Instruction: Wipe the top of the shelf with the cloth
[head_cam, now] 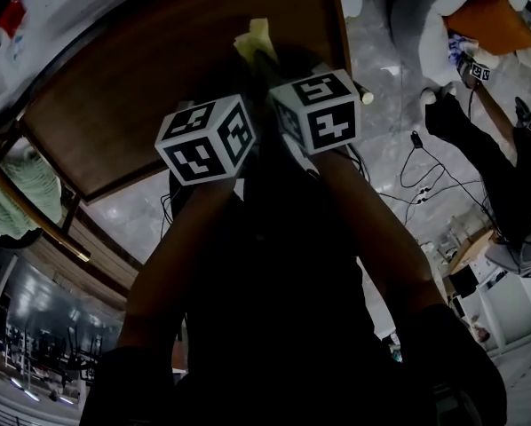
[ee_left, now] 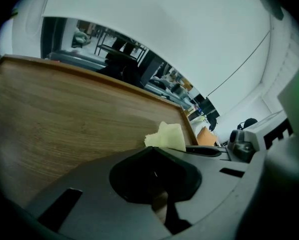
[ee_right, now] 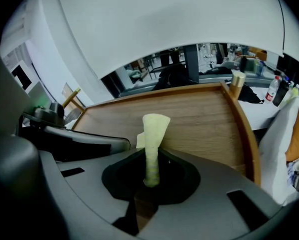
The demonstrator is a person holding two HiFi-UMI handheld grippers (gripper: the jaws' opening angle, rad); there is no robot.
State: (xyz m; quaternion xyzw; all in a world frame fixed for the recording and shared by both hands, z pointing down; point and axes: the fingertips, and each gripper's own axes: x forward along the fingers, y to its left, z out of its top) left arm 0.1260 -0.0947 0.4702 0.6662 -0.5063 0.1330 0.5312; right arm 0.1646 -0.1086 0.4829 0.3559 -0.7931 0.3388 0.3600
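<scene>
The shelf top (head_cam: 132, 105) is a brown wooden board with a raised rim, seen from above in the head view. A pale yellow cloth (ee_right: 153, 129) stands up as a narrow folded strip from my right gripper (ee_right: 150, 180), which is shut on its lower end above the board (ee_right: 204, 119). My left gripper (ee_left: 157, 184) sits just left of it, jaws shut with nothing visible between them; the cloth (ee_left: 167, 136) shows beyond its right side. In the head view both marker cubes (head_cam: 208, 138) (head_cam: 319, 109) hover side by side over the board's near edge, with the cloth (head_cam: 257, 38) poking out ahead.
The board's rim (ee_right: 247, 139) runs along the right with a corner post (ee_right: 237, 81). A green cloth (head_cam: 21, 189) hangs at the shelf's left. A person (head_cam: 496, 176), a white bag (head_cam: 479, 7) and floor cables (head_cam: 416, 176) are at the right.
</scene>
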